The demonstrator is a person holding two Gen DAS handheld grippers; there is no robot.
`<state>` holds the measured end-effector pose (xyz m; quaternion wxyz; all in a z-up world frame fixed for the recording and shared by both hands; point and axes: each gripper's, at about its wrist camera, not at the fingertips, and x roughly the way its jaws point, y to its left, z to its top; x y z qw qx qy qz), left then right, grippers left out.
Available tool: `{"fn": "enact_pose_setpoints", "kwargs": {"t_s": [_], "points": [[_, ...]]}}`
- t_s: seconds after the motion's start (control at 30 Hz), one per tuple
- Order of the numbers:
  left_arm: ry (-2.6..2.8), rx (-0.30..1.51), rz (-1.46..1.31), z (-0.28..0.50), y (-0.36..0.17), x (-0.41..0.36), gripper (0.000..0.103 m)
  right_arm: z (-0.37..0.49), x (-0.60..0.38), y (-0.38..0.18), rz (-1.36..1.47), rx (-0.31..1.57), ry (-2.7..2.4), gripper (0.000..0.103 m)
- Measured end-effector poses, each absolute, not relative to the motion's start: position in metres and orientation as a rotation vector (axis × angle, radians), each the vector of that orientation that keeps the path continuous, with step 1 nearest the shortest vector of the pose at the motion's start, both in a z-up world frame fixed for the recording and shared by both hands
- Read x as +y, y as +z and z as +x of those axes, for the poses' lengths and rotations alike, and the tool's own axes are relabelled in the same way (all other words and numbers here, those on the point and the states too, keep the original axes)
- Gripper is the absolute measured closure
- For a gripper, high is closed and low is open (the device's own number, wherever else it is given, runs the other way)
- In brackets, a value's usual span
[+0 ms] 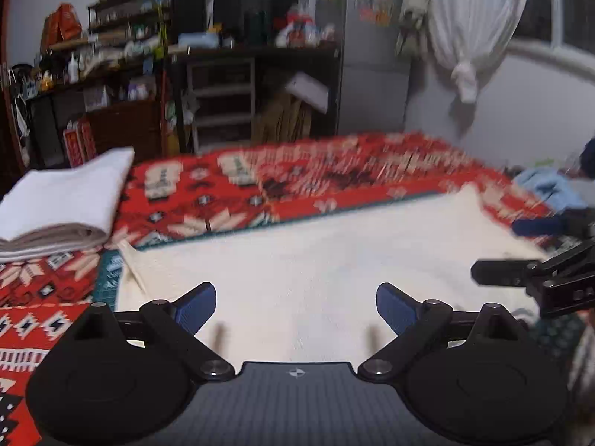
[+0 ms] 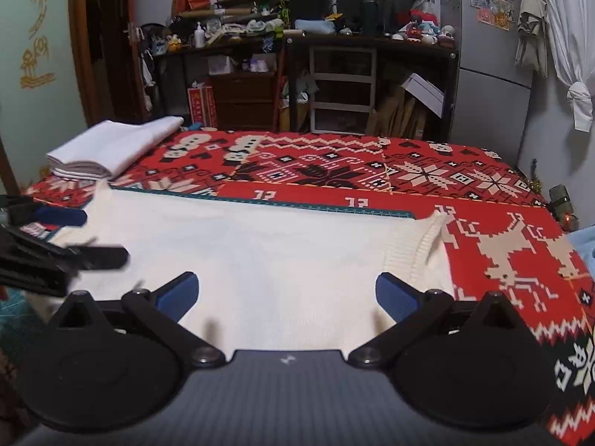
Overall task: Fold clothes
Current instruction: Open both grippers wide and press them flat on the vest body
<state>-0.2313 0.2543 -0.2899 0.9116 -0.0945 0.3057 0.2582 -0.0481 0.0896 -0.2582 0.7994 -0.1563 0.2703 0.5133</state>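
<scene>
Red patterned surface carries our cream knit: soft, probably light; we'd pinch its ribbed edge. Left gripper and right gripper jaws gape wide, empty.

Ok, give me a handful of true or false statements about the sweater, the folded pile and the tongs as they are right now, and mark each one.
1. Both tongs are open and hold nothing. True: the left tongs and the right tongs hang over the cream sweater with their blue pads apart.
2. The cream sweater is already folded into a small bundle. False: it lies spread flat on the red patterned blanket.
3. A stack of folded white cloth sits at the far left corner of the blanket. True.
4. The folded stack rests on top of the sweater. False: it lies apart from it, on the blanket.
5. A green ruled mat edge shows beyond the sweater's far side. True.
</scene>
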Motion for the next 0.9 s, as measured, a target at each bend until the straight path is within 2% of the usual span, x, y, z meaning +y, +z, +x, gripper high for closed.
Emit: {"fn": "enact_pose_setpoints", "kwargs": {"t_s": [0.07,0.17,0.23,0.37,0.9], "points": [[0.533,0.651,-0.178,-0.218,-0.296,0.256,0.009,-0.045,0.100,-0.265,-0.361,0.597,1.080,0.001],[0.544,0.666,-0.160,-0.204,-0.303,0.256,0.003,-0.042,0.112,-0.281,-0.406,0.659,1.065,0.000],[0.570,0.652,-0.162,-0.207,-0.306,0.252,0.000,-0.049,0.113,-0.286,-0.442,0.617,1.064,0.000],[0.585,0.673,-0.175,-0.205,-0.304,0.252,0.000,-0.047,0.115,-0.285,-0.451,0.647,1.063,0.000],[0.583,0.989,-0.300,-0.167,-0.287,0.279,0.000,-0.025,0.154,-0.272,-0.613,0.883,1.073,0.000]]}}
